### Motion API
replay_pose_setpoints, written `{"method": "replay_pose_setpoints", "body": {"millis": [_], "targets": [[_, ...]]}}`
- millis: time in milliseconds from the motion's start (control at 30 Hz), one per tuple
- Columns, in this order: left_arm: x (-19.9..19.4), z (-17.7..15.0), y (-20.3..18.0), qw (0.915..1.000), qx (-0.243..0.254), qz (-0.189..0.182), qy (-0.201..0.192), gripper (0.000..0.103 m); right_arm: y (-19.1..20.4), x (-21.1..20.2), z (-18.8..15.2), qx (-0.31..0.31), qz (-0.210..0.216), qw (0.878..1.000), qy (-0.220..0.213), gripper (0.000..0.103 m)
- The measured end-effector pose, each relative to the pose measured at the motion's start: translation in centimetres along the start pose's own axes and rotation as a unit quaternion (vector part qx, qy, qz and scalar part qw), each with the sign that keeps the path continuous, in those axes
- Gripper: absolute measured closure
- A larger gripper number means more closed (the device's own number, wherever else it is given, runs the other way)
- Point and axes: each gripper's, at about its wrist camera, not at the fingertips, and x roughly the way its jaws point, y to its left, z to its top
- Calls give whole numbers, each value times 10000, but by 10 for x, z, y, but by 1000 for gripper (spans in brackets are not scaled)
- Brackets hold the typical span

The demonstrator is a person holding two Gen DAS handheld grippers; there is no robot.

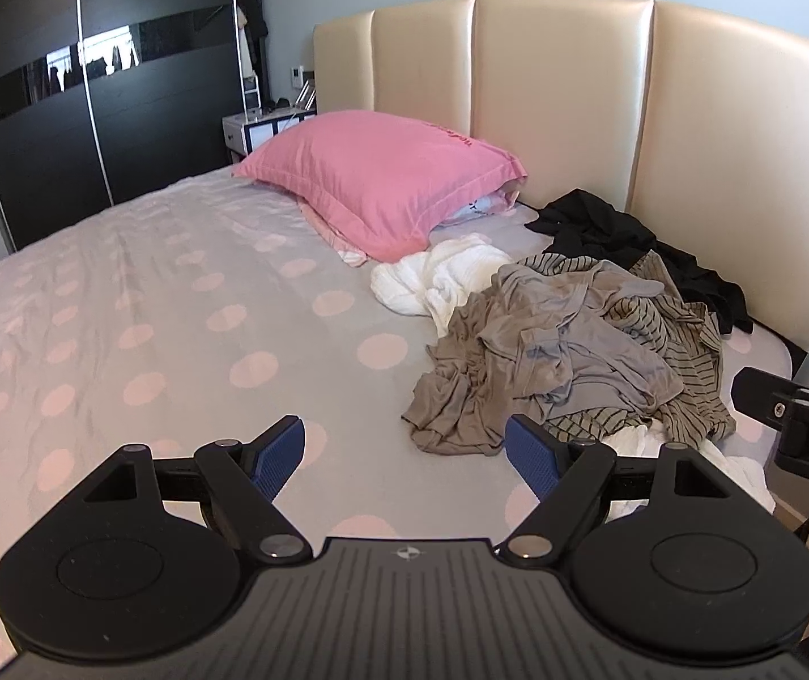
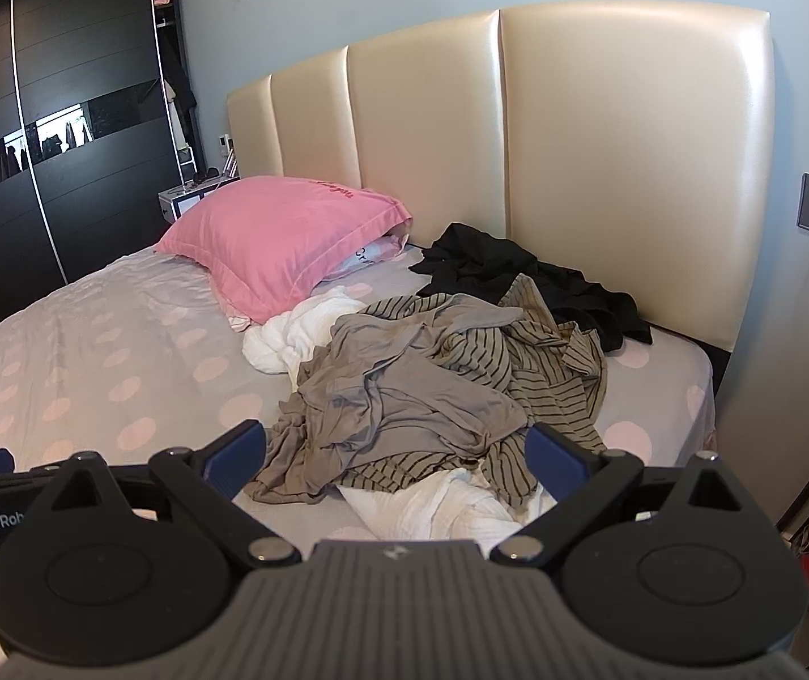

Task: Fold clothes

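A pile of crumpled clothes lies on the right side of the bed: a grey-brown shirt (image 1: 535,351) (image 2: 404,391), an olive striped garment (image 1: 682,340) (image 2: 523,362), white garments (image 1: 450,277) (image 2: 444,510) and a black garment (image 1: 625,232) (image 2: 523,272) by the headboard. My left gripper (image 1: 407,453) is open and empty, hovering over the bedsheet just left of the pile. My right gripper (image 2: 399,453) is open and empty, hovering just in front of the pile's near edge. The right gripper's body shows at the left wrist view's right edge (image 1: 801,425).
A pink pillow (image 1: 382,181) (image 2: 285,232) lies at the head of the bed on the spotted sheet (image 1: 178,328) (image 2: 93,374). A cream padded headboard (image 1: 563,102) (image 2: 631,141) stands behind. A dark sliding wardrobe (image 1: 93,85) and a bedside table (image 1: 257,130) are at the far left.
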Motion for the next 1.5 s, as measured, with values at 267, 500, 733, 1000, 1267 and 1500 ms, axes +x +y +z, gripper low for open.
{"method": "replay_pose_setpoints", "body": {"millis": [267, 500, 733, 1000, 1267, 1500], "targets": [[4, -1, 1, 9999, -108, 37, 109, 25, 2, 0, -1, -26, 10, 10000, -11, 4], [3, -2, 0, 9998, -97, 32, 140, 25, 1, -1, 0, -20, 34, 10000, -20, 4], [2, -1, -2, 9999, -81, 27, 150, 25, 1, -2, 0, -14, 41, 10000, -30, 4], [3, 0, -3, 9998, -119, 28, 179, 25, 0, -3, 0, -14, 59, 10000, -56, 4], [3, -2, -3, 9997, -142, 7, 176, 26, 0, -3, 0, 1, 65, 10000, -43, 4], [5, -3, -4, 9997, -161, 18, 204, 26, 1, -3, 1, -12, 72, 10000, -44, 4]]}}
